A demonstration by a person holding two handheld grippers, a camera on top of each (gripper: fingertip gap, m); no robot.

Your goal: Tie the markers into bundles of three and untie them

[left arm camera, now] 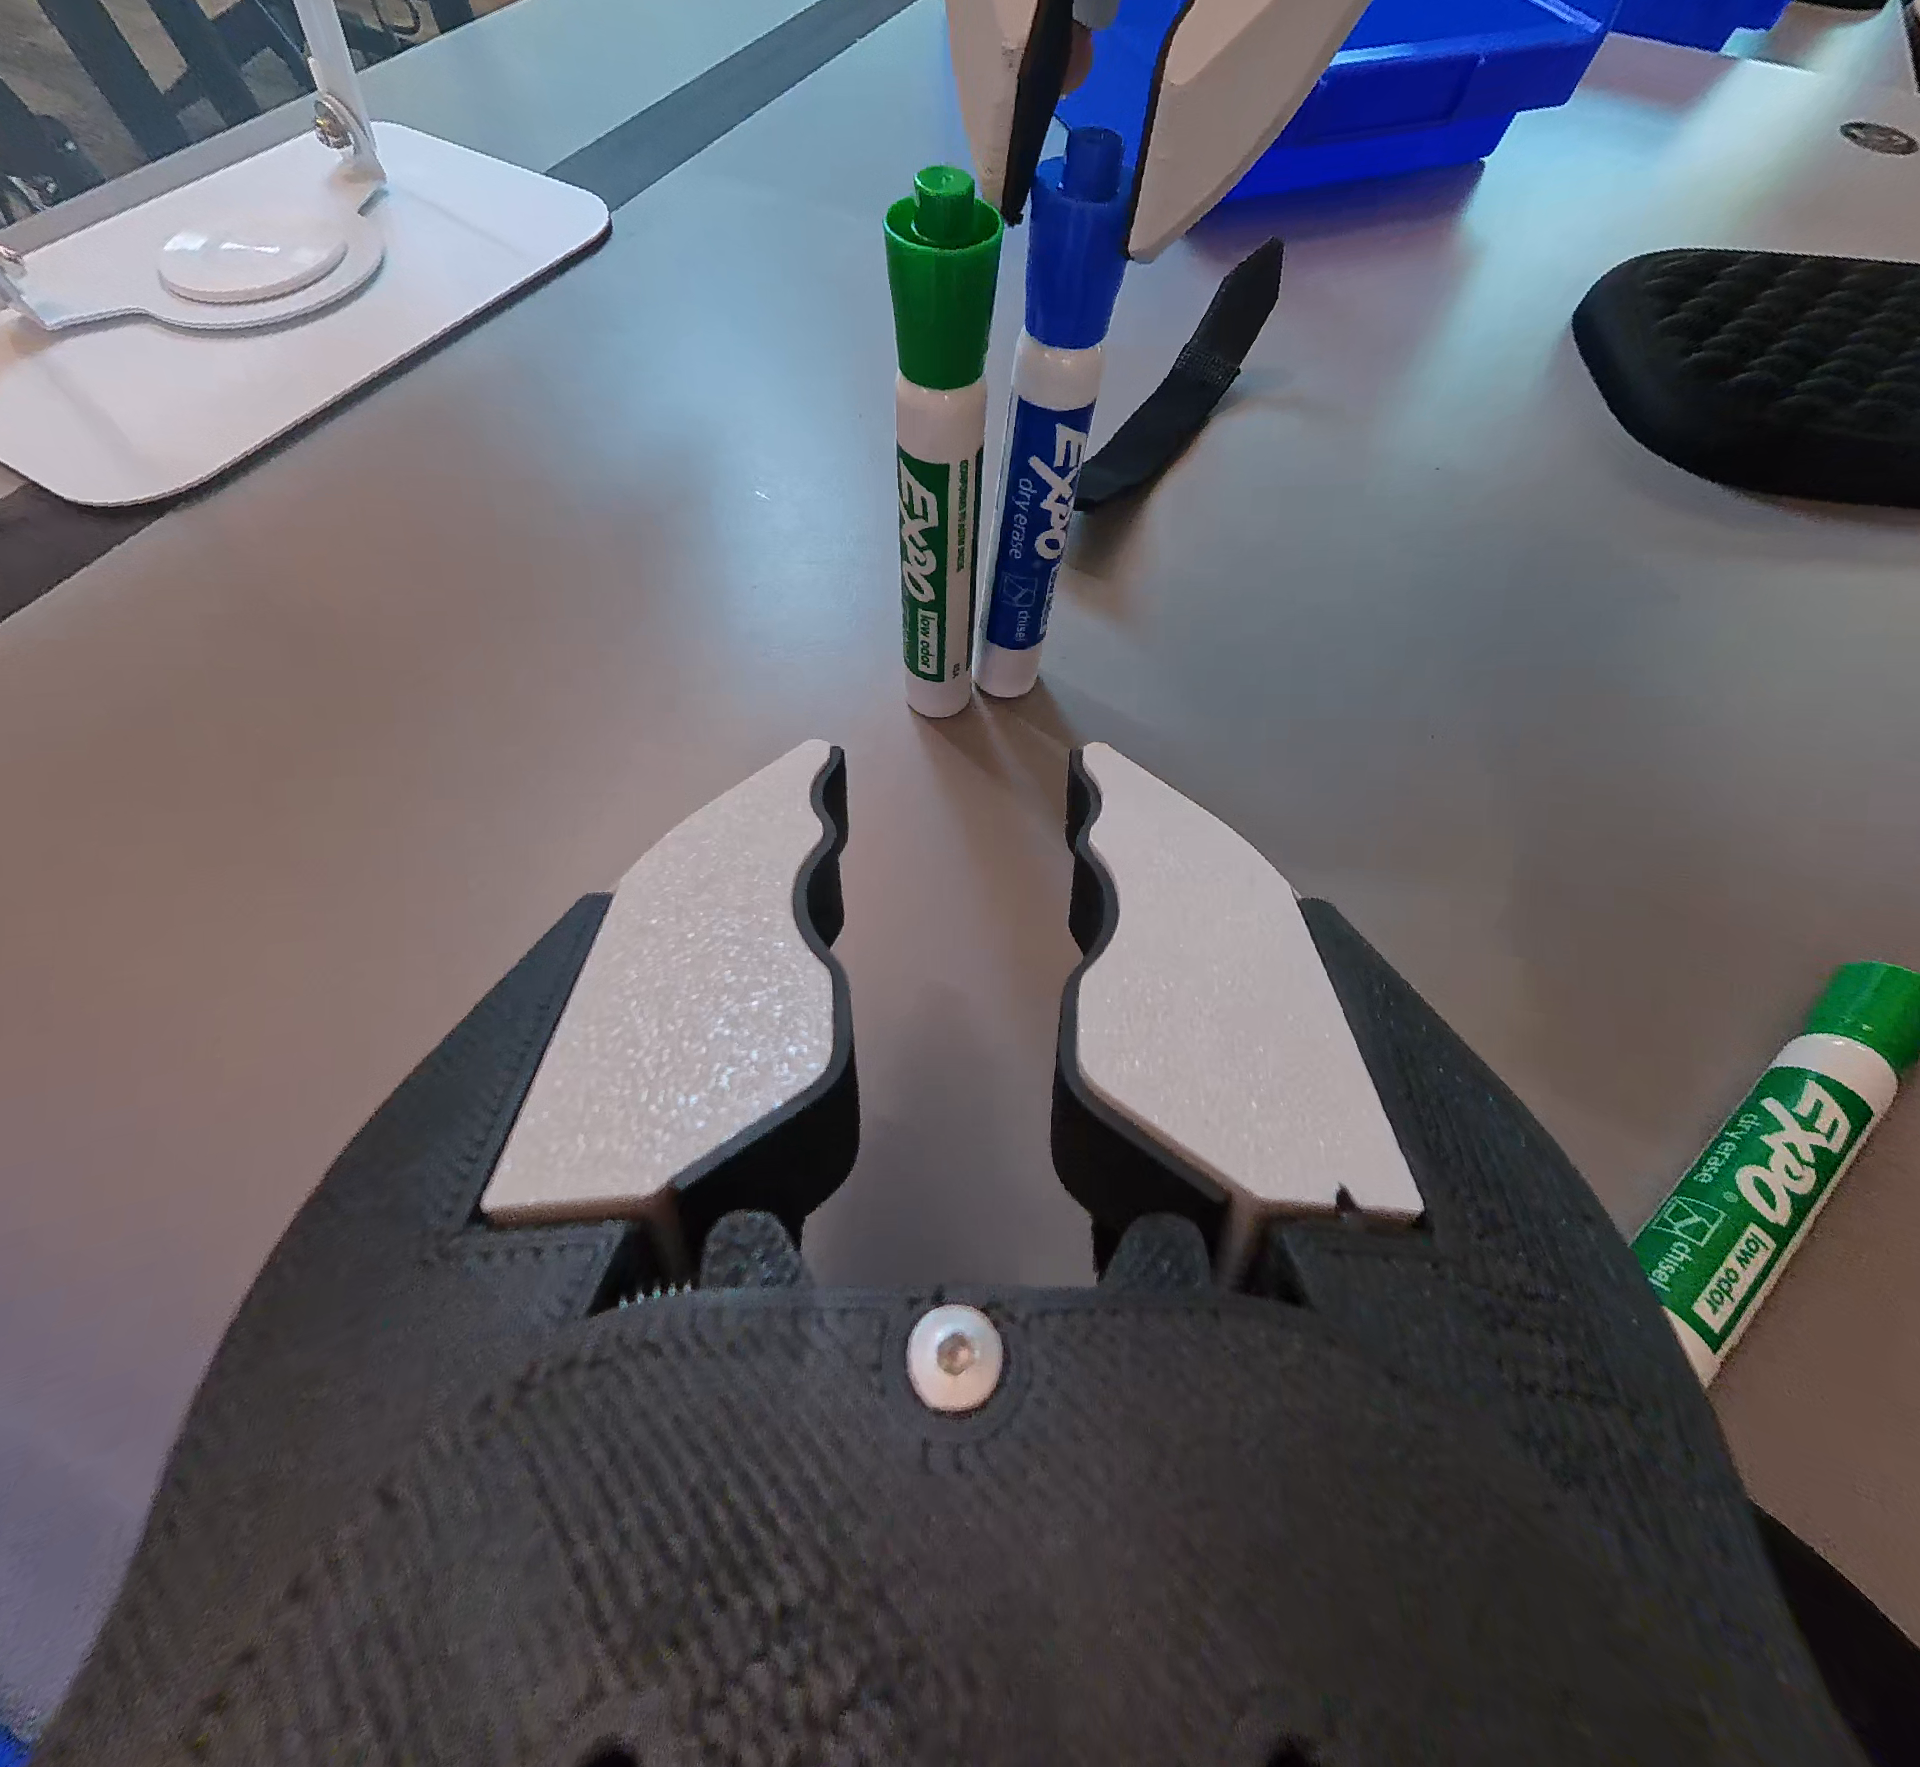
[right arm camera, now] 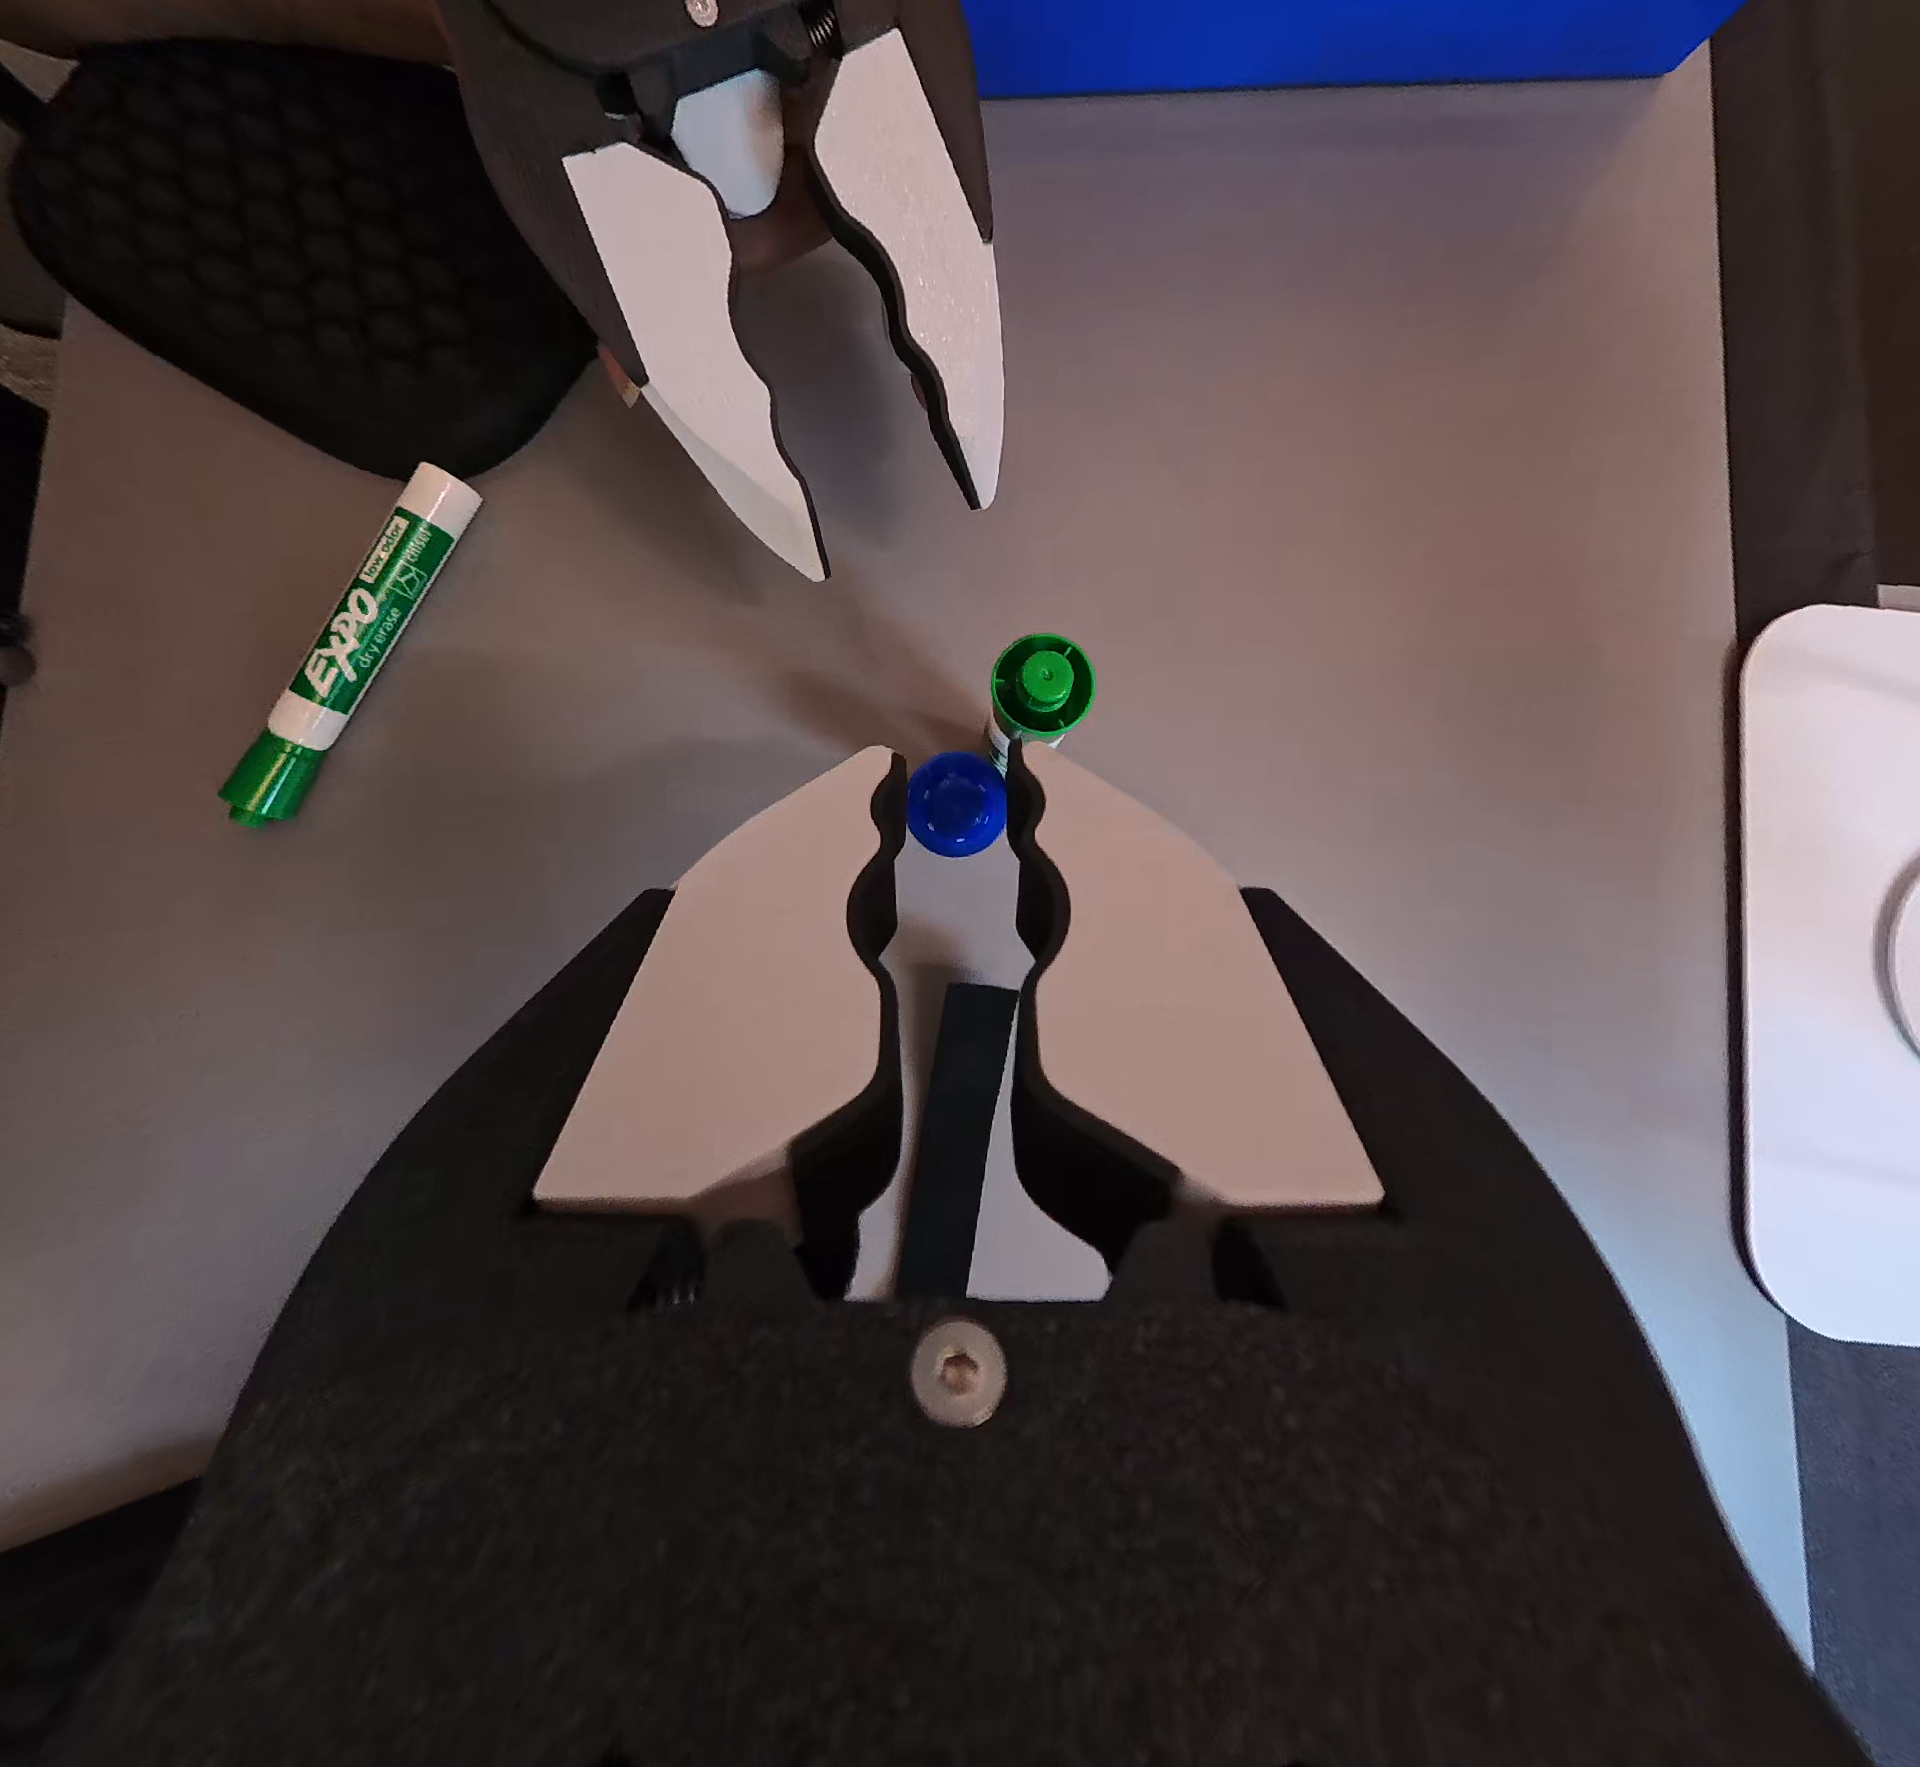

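A green marker (left arm camera: 940, 470) and a blue marker (left arm camera: 1049, 470) stand upright side by side on the grey table (left arm camera: 520, 678). My right gripper (left arm camera: 1075, 231) comes down from above, its jaws closed on the blue marker's cap (right arm camera: 956, 803). The green cap (right arm camera: 1042, 683) stands just beyond its right fingertip. My left gripper (left arm camera: 956, 767) is open and empty, low over the table just short of the two markers; it also shows in the right wrist view (right arm camera: 896, 533). A second green marker (right arm camera: 353, 647) lies flat, apart. A black strap (left arm camera: 1174, 398) lies on the table behind the blue marker.
A black textured wrist rest (left arm camera: 1766, 367) lies to the right. Blue bins (left arm camera: 1507, 24) stand at the back. A white lamp base (left arm camera: 260, 294) sits at the left. My right fingertips sit around 9 cm from my left ones. Between my right fingertips and the black strap (left arm camera: 1174, 398) there is roughly 15 cm. The right camera catches it too, in the right wrist view (right arm camera: 936, 1249).
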